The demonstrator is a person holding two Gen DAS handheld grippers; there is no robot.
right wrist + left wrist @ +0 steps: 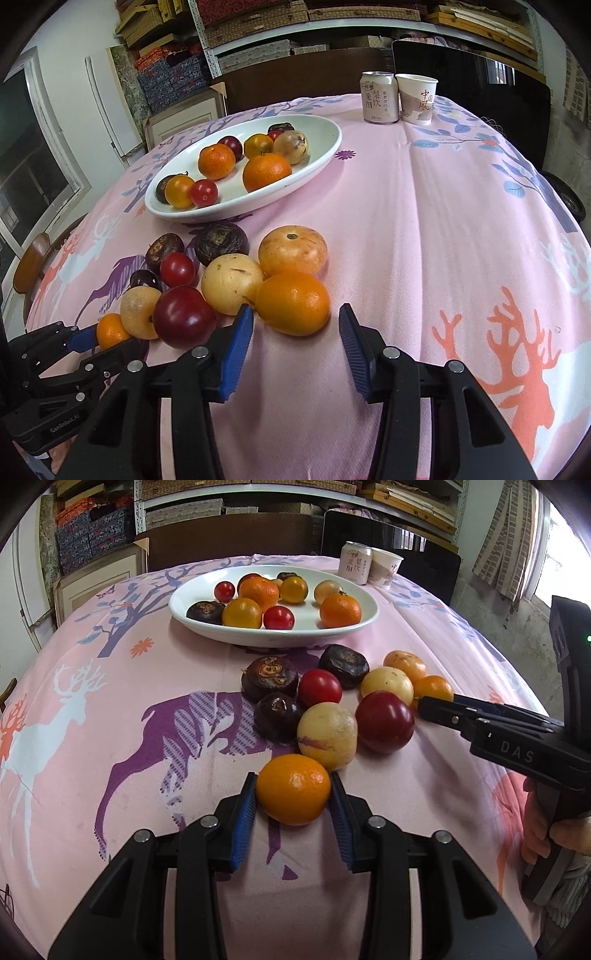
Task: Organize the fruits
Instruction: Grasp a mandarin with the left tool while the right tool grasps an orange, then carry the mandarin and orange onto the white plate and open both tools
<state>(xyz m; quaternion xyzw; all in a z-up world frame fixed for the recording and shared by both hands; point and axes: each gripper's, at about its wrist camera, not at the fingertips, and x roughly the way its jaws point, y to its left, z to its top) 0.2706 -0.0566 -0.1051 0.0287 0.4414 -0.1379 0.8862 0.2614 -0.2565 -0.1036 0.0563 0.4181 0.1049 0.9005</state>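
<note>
- The left gripper [293, 794] is clamped on a small orange [293, 789]; both blue pads [245, 819] press its sides, at the near edge of the loose fruit pile, on the near side of the white plate [207, 626].
- The right gripper [295, 314] has its jaws apart around another orange [292, 302]; the left pad [240, 332] sits against it or just beside it, hard to tell, and the right pad stands clear.
- That orange lies at the pile's right end, touching a pale yellow fruit [231, 283] and just beside a dark red plum [183, 316].
- The plate holds several small fruits.
- A can [379, 96] and paper cup [416, 98] stand beyond the plate, on the pink tablecloth [443, 221].
</note>
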